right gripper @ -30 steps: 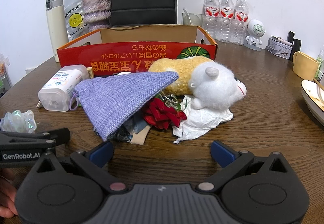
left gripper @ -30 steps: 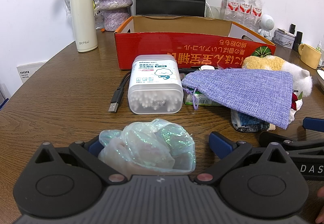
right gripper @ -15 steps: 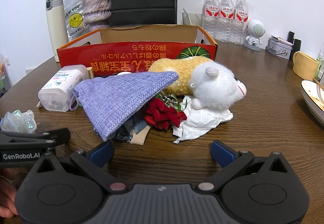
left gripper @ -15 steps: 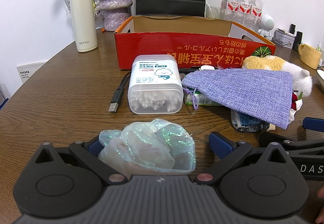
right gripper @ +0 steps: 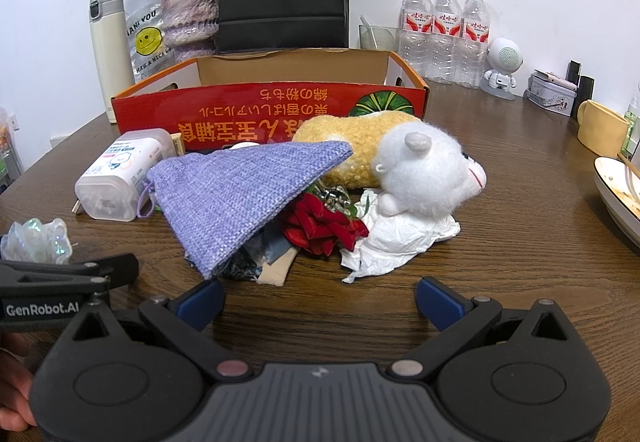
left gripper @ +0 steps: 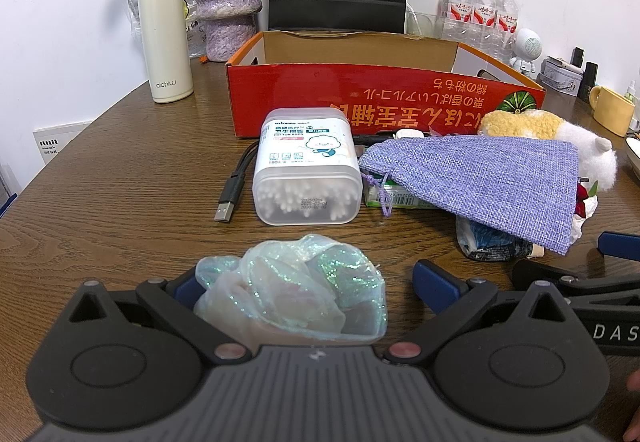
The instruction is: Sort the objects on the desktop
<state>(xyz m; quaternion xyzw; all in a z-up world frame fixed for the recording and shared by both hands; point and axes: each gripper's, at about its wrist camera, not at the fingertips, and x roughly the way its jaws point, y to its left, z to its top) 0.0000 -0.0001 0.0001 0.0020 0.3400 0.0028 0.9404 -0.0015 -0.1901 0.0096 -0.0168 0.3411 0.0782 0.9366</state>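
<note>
Left wrist view: left gripper [left gripper: 308, 284] is spread wide, with the iridescent scrunchie [left gripper: 294, 292] loose between its fingers, nearer the left one. Right gripper [right gripper: 320, 300] is likewise released and empty. Risk: closing off-centre pinches only thin fabric, which slips free before reaching the red box [left gripper: 376, 110] ahead.

We see an iridescent scrunchie [left gripper: 292, 290] lying crumpled on the wooden surface [left gripper: 120, 202]. Beyond it a cotton-bud box [left gripper: 306, 166] lies on its side beside a USB cable [left gripper: 234, 188]. A purple burlap pouch [left gripper: 480, 178] drapes over clutter against a plush toy [right gripper: 400, 162] before the red cardboard box [left gripper: 380, 98].
</note>
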